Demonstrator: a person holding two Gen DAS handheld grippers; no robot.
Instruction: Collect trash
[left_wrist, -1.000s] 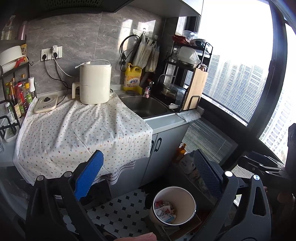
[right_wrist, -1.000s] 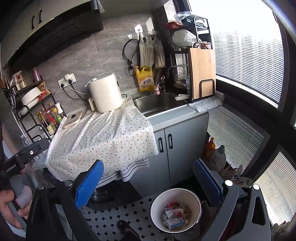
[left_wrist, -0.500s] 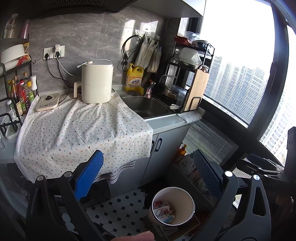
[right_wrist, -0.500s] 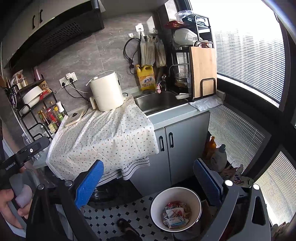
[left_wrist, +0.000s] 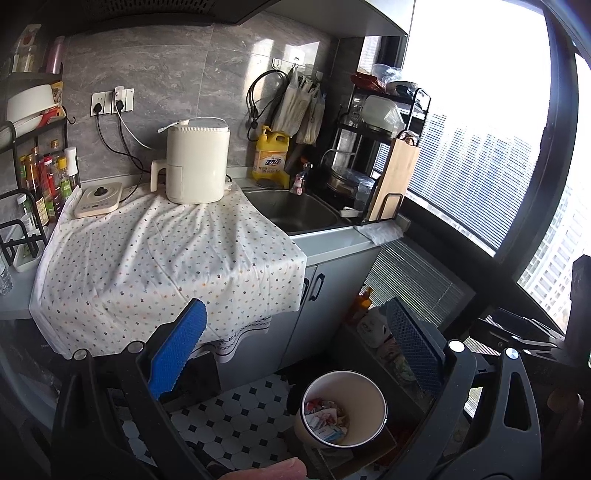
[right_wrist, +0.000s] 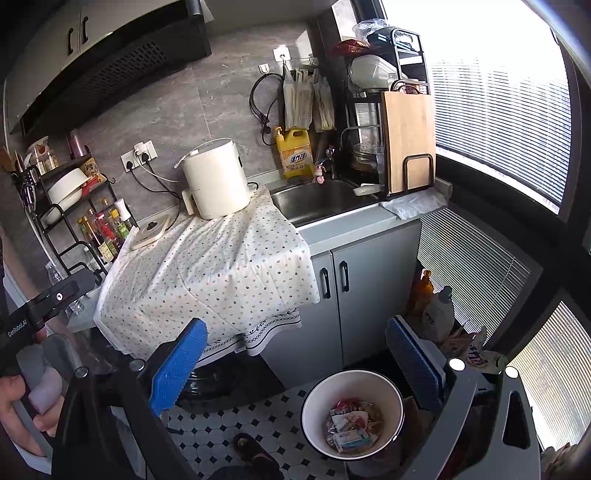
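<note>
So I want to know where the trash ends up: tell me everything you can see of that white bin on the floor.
The bin is a round, open-topped white bucket with a thin dark rim and no lid, plastic by the look of it. It stands upright on the black-and-white tiled floor in front of the grey cabinet below the sink. Its bottom holds crumpled wrappers and small packets; most of it is unfilled. Neither hand-held gripper touches it.
</note>
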